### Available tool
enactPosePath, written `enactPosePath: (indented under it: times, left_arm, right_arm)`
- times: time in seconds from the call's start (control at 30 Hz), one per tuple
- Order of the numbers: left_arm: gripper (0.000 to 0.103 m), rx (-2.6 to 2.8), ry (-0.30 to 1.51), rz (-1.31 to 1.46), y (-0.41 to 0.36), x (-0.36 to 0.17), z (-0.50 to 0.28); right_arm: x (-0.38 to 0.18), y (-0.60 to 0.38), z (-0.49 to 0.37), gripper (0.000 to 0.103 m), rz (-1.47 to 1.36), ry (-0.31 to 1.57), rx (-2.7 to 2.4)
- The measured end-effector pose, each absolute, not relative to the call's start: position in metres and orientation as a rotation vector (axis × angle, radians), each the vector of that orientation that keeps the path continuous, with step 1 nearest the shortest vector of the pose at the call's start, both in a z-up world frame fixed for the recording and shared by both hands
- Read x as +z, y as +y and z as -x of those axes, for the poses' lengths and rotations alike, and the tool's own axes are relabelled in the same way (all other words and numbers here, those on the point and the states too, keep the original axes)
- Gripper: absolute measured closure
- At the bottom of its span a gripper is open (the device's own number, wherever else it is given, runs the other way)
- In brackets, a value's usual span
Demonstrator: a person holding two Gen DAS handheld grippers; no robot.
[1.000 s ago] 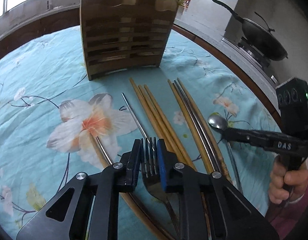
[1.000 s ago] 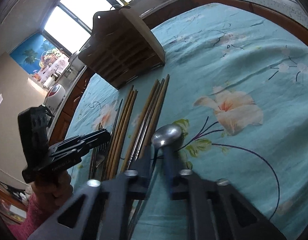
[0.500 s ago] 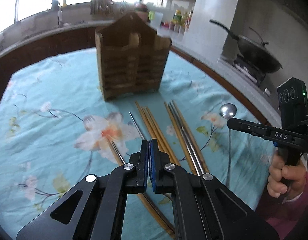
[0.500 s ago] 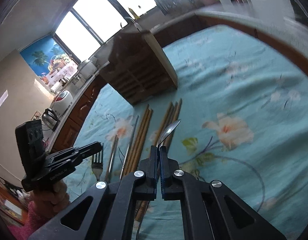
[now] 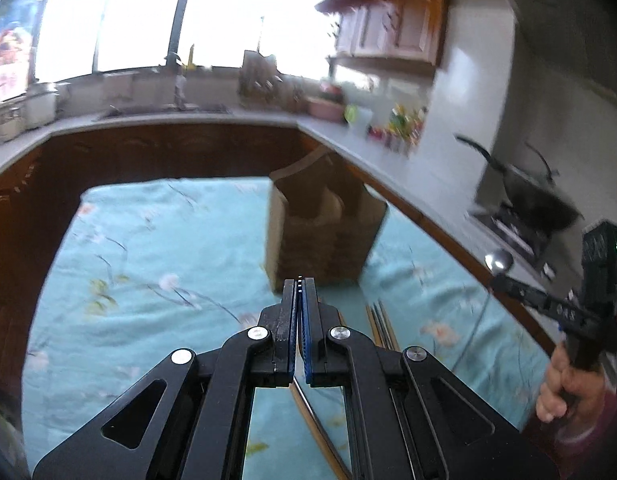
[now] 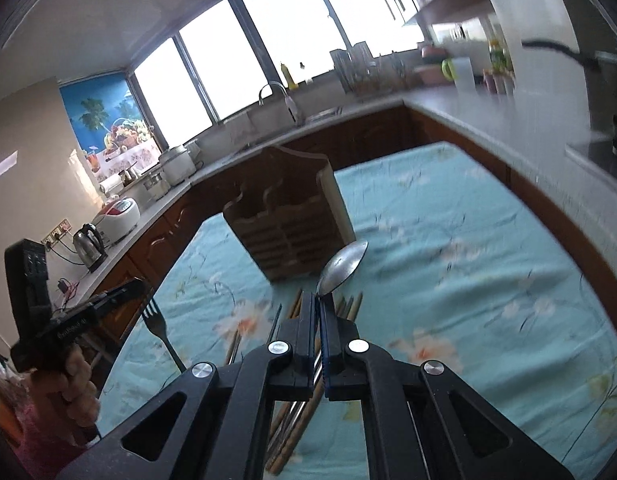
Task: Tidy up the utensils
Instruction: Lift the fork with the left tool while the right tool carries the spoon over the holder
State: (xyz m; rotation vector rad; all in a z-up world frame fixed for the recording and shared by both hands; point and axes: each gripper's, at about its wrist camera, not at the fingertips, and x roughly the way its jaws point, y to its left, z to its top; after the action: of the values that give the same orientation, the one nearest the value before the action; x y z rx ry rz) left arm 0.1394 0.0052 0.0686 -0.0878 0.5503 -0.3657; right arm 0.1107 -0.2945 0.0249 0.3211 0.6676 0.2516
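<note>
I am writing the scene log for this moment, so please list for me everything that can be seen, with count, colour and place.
utensil holder: one, brown wood, upright on the cloth, beyond the chopsticks
spoon: one, silver, lifted above the cloth
fork: one, silver, lifted above the cloth
chopsticks: several, wood and metal, lying on the cloth in front of the holder
tablecloth: one, turquoise with flowers, over the table
wok: one, black, on the stove
kettle: one, steel and black, on the counter
left gripper: one, black, shut on the fork
right gripper: one, black, shut on the spoon
</note>
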Motion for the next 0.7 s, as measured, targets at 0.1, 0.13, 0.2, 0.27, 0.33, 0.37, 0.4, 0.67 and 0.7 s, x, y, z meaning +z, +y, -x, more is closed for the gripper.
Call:
enactPosePath:
  times: [0.1, 0.13, 0.2, 0.27, 0.33, 0.37, 0.4, 0.67, 0.7]
  left_arm:
    - [0.102, -0.316, 0.506, 0.108, 0.013, 0.080, -0.143]
    - [0.102, -0.302, 0.491, 0.116, 0.015, 0.084, -0.145]
    - [0.102, -0.265, 0.467, 0.129, 0.018, 0.091, -0.150]
    - [0.102, -0.245, 0.447, 0.139, 0.019, 0.098, -0.154]
    - [0.102, -0.231, 0.425, 0.144, 0.020, 0.104, -0.158]
    - [0.102, -0.225, 0.415, 0.143, 0.019, 0.108, -0.161]
    - [0.102, -0.218, 0.406, 0.135, 0.017, 0.112, -0.164]
    - [0.102, -0.189, 0.337, 0.112, 0.005, 0.140, -0.188]
    - [0.102, -0.180, 0.328, 0.113, 0.003, 0.144, -0.192]
  right_arm:
    - [0.034, -0.293, -0.116, 0.101, -0.302, 0.632, 0.248]
    - [0.036, -0.292, -0.118, 0.101, -0.299, 0.624, 0.246]
    - [0.042, -0.291, -0.124, 0.101, -0.292, 0.605, 0.242]
    - [0.049, -0.291, -0.130, 0.101, -0.284, 0.582, 0.238]
    - [0.054, -0.291, -0.136, 0.101, -0.279, 0.562, 0.236]
    - [0.057, -0.289, -0.140, 0.101, -0.272, 0.548, 0.234]
    - [0.059, -0.290, -0.143, 0.101, -0.267, 0.539, 0.232]
    - [0.085, -0.286, -0.174, 0.101, -0.236, 0.452, 0.230]
    - [0.087, -0.285, -0.178, 0.101, -0.235, 0.444, 0.230]
